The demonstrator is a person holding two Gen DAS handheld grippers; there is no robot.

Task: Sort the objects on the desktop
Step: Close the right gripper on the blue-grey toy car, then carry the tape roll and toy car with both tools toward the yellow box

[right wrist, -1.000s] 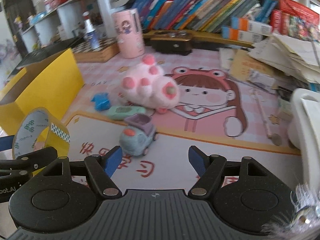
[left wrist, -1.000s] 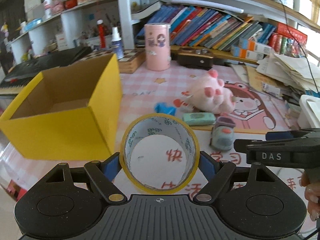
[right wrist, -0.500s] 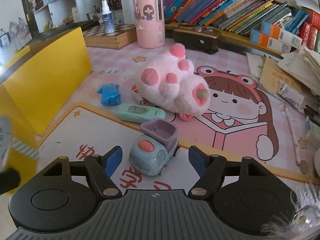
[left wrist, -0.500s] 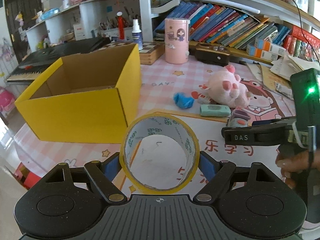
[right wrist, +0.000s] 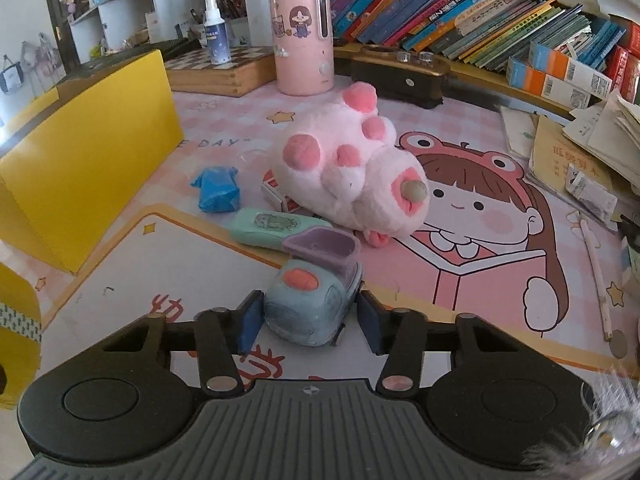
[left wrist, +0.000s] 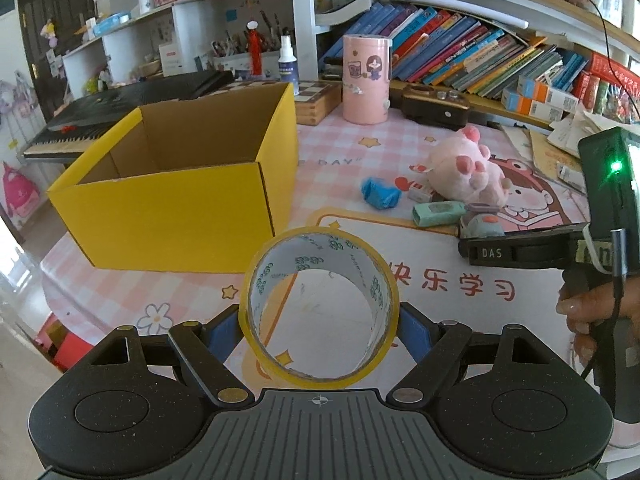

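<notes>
My left gripper [left wrist: 319, 322] is shut on a roll of clear tape [left wrist: 260, 300] with a yellow rim, held above the mat, near the front right of an open yellow cardboard box [left wrist: 172, 204]. My right gripper [right wrist: 308, 322] is open, its fingers on either side of a small blue-grey toy truck [right wrist: 312, 300] that rests on the mat; I cannot tell if the pads touch it. Behind the truck lie a mint green case [right wrist: 276, 229], a blue crumpled packet [right wrist: 218, 189] and a pink plush toy [right wrist: 352, 176].
A pink cylinder [right wrist: 301, 40], a wooden chessboard box [right wrist: 224, 72] and a dark case [right wrist: 400, 74] stand at the back. Books fill the shelf behind. Loose papers [right wrist: 592, 148] pile at the right. A keyboard [left wrist: 132, 108] lies behind the box.
My left gripper has lifted and pulled back with the tape, so the box interior shows. My right gripper has moved forward and down until its fingers flank the toy truck.
</notes>
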